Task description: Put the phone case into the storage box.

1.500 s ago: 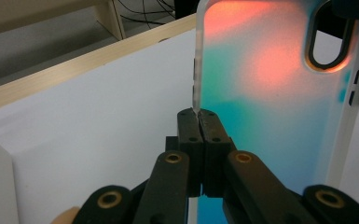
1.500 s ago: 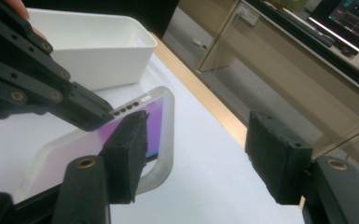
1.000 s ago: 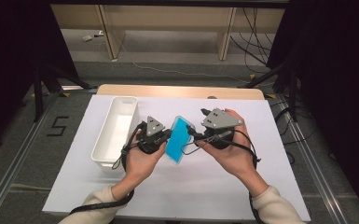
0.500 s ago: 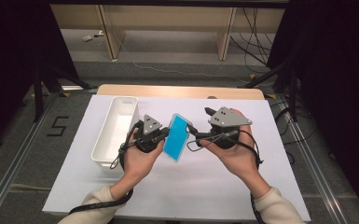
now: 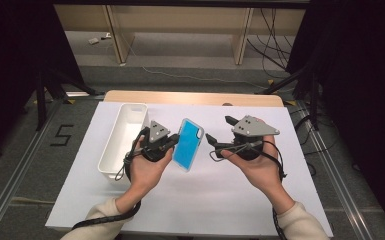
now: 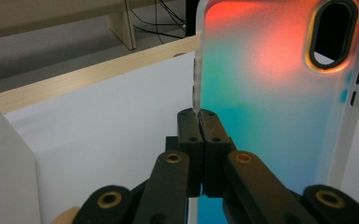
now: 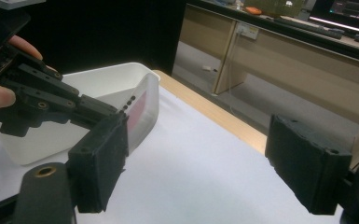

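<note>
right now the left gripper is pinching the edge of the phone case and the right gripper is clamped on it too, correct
Not quite. The left gripper does pinch the edge of the phone case, but the right gripper isn't clamped on it: its jaws have just been opening and hold nothing, as the right gripper view shows.

even overhead light brightens the white table [image 5: 220, 200] while the surroundings fall dark; the phone case [image 6: 279, 93] glows softly blurred up close.

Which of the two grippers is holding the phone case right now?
The left gripper: its jaws are pinched shut on the edge of the blue phone case. The right gripper stands apart from the case, jaws spread wide with nothing between them, having just been opening.
</note>
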The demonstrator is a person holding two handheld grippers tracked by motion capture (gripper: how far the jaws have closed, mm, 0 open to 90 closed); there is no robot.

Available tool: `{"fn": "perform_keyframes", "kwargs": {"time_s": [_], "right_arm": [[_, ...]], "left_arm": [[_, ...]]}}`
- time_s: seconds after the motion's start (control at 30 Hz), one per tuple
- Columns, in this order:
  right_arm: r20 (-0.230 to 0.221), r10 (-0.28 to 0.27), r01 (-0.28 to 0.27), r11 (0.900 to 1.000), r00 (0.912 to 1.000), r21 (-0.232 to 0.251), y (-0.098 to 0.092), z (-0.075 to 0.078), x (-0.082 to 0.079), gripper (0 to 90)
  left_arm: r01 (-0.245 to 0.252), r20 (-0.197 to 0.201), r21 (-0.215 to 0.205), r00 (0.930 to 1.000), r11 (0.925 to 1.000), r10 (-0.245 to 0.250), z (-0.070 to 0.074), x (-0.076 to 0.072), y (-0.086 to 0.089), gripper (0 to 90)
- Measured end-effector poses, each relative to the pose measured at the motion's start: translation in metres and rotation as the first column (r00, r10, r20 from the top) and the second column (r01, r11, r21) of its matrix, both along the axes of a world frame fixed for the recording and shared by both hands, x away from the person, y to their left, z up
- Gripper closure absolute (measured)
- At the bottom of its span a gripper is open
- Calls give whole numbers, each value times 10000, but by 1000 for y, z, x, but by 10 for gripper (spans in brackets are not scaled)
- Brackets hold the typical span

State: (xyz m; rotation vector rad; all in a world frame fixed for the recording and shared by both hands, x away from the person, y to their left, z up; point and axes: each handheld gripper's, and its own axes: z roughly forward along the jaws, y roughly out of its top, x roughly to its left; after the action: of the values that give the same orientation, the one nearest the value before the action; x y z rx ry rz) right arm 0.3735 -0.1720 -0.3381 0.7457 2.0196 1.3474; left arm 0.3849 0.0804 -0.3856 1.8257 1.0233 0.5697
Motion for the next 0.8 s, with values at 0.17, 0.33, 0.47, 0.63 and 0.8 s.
{"fn": "perform_keyframes", "kwargs": {"time_s": [0.17,0.33,0.47,0.63,0.8], "right_arm": [[4,224,-224,9994,9997,263,-4,0,0,194],[13,240,-241,9985,9997,482,-10,0,-2,200],[-129,277,-270,9983,9995,518,-18,-2,-4,162],[140,164,-174,9972,9998,733,-29,-6,-7,153],[258,89,-116,9945,9996,1043,-39,-8,-11,150]], "left_arm": [[-49,-20,-89,10000,9999,49,1,0,2,887],[-144,85,-114,9999,9998,145,4,0,5,887],[-157,130,-171,9998,9997,159,5,0,7,887],[-231,176,-290,9996,9993,236,7,0,10,887],[-345,261,-375,9990,9987,355,11,0,14,887]]}}
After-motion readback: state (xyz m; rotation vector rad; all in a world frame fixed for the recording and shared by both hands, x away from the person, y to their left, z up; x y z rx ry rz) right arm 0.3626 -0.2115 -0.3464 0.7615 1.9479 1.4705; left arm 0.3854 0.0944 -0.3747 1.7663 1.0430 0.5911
